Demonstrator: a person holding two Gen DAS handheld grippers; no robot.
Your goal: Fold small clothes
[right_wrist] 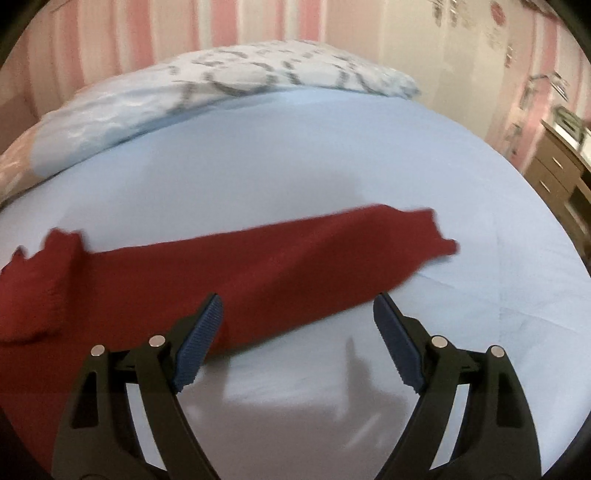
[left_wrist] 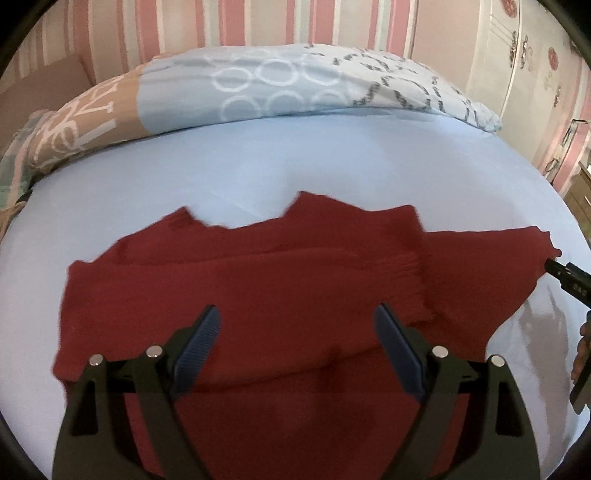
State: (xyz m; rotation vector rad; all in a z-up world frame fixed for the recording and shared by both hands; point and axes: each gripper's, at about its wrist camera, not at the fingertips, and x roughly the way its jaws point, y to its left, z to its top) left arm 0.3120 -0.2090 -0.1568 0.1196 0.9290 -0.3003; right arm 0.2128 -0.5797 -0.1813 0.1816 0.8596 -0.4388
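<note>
A dark red knitted garment (left_wrist: 280,295) lies spread on the light blue bed sheet (left_wrist: 258,158), with a fold line across its middle and a part stretching out to the right. My left gripper (left_wrist: 297,325) is open and empty, hovering over the garment's middle. In the right wrist view the garment (right_wrist: 258,266) runs from the left edge to a narrow end at the right. My right gripper (right_wrist: 297,317) is open and empty; its left finger is over the garment's near edge, its right finger over bare sheet. The right gripper's tip (left_wrist: 565,275) shows at the garment's right corner.
A patterned pale blue and tan duvet (left_wrist: 258,85) is bunched along the far side of the bed, against a pink striped wall (left_wrist: 221,22). A wooden drawer unit (right_wrist: 557,173) stands to the right of the bed.
</note>
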